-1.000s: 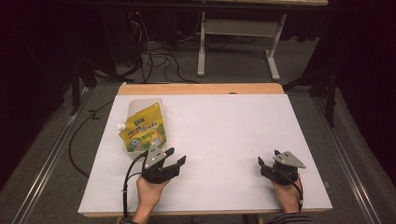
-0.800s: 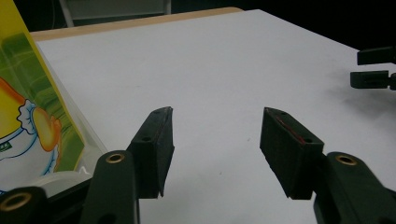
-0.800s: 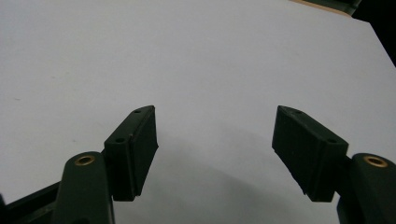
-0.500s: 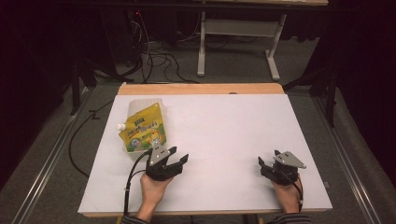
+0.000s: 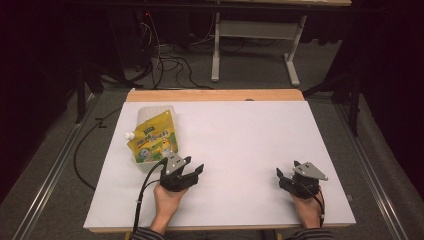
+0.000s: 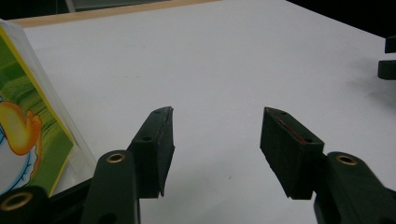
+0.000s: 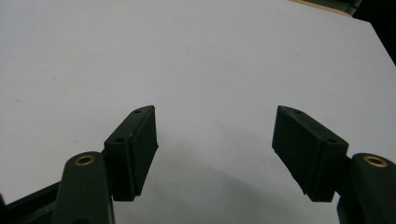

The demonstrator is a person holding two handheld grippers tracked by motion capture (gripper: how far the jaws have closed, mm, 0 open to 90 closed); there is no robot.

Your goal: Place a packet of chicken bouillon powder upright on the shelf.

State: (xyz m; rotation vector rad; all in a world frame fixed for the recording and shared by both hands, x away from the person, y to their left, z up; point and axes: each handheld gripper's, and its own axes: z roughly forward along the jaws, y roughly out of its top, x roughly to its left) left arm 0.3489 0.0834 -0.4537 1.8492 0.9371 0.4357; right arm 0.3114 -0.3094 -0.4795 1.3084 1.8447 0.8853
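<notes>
- Pouch (image 5: 151, 137): yellow-green spouted drink pouch, lying flat on a clear plastic tray (image 5: 150, 111) at the far-left part of the white table (image 5: 240, 135). White cap points to the table's left edge. Same spot as 1 s ago; nobody has touched it.
- Left gripper (image 5: 192, 170): just beside the pouch's near-right corner, not touching. Vs the earlier pics it has crept slightly, hand a bit nearer the pouch; small shift, no real reach yet.
- Left gripper view: jaws roughly half open, nothing but bare table between the pads (image 6: 161, 140). Pouch's printed face (image 6: 28, 140) sits off to the left, outside the gap. So gripper isn't lined up on it.
- Meaning: looks like the start of an approach to the pouch. Next prob needs a swing left + forward so an edge lands between the jaws.
- Right gripper (image 5: 282, 176): near-right part of the table, well apart from the pouch, parked as before.
- Right gripper view: jaws wide open, empty, pads (image 7: 135, 144) over bare white top.
- Nothing gripped by either hand yet; pick-up not begun.
</notes>
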